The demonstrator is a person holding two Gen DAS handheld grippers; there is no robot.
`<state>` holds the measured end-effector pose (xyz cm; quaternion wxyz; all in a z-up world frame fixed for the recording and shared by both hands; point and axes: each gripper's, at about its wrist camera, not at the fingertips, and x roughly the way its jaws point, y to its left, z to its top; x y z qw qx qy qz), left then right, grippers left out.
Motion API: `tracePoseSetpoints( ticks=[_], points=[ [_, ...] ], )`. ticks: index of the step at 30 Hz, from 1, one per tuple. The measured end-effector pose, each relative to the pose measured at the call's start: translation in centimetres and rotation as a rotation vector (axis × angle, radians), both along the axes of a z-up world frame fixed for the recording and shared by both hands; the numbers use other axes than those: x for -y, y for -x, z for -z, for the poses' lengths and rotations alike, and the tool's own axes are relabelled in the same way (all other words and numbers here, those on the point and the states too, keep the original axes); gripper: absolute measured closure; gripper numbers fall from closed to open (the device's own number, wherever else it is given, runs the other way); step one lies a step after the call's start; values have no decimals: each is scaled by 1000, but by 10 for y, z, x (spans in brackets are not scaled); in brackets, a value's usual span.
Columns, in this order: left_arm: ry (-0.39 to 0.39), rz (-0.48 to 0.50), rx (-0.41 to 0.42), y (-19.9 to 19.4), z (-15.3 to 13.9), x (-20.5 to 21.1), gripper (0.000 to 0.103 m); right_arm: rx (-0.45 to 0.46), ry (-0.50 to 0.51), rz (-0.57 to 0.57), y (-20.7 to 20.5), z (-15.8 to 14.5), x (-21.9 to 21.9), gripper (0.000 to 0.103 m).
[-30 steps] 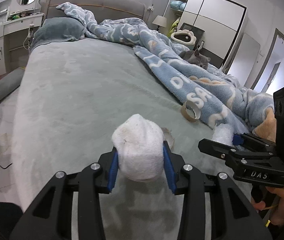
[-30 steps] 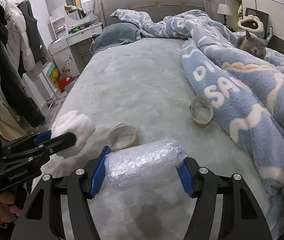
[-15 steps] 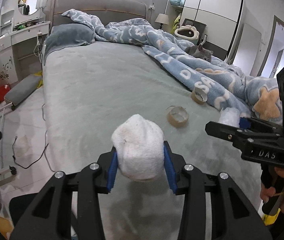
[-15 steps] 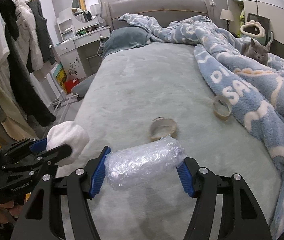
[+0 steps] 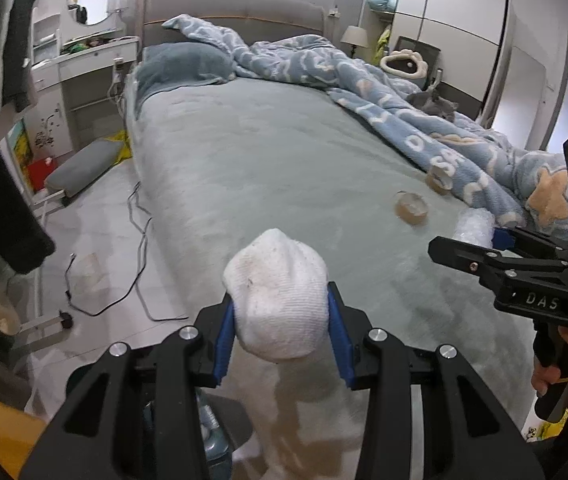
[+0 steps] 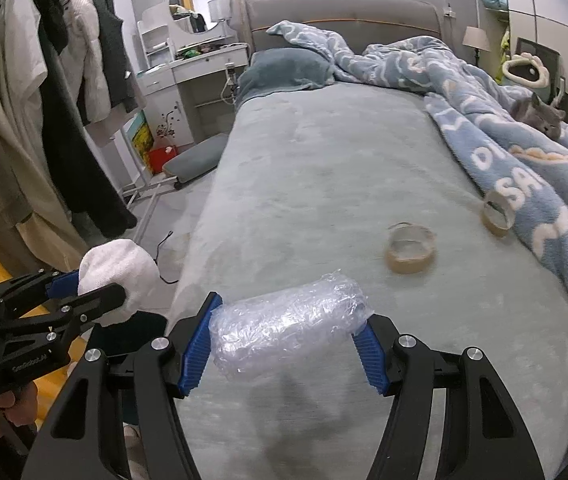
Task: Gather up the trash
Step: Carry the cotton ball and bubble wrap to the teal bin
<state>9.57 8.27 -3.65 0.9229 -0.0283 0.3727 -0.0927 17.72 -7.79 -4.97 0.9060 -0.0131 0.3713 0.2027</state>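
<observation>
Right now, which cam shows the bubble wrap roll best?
Right wrist: the bubble wrap fills the foreground, whole, clamped endwise between the right gripper fingers. Left wrist shows only one end poking past the gripper's side.

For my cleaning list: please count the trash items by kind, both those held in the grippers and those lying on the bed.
White sock, held in the left gripper: 1
Bubble wrap roll, held in the right gripper: 1
Tape rolls on the bed: 2, one lying flat, one against the blanket
Total: 4
</observation>
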Motion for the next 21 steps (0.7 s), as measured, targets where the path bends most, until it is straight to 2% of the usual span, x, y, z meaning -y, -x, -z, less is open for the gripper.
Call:
tracePoseSetpoints(
  ticks=[4,13,21],
  points=[
    [-8,-30,-56,5,6,-21,59,-5,2,-21,6,2,-18,39],
    [-32,-82,-118,20,20,-62,60,-19,-1,-75,17,6,-59,39],
    [-50,-108,-217,30,41,-102,60,-34,9,-149,24,13,-108,39]
  ],
)
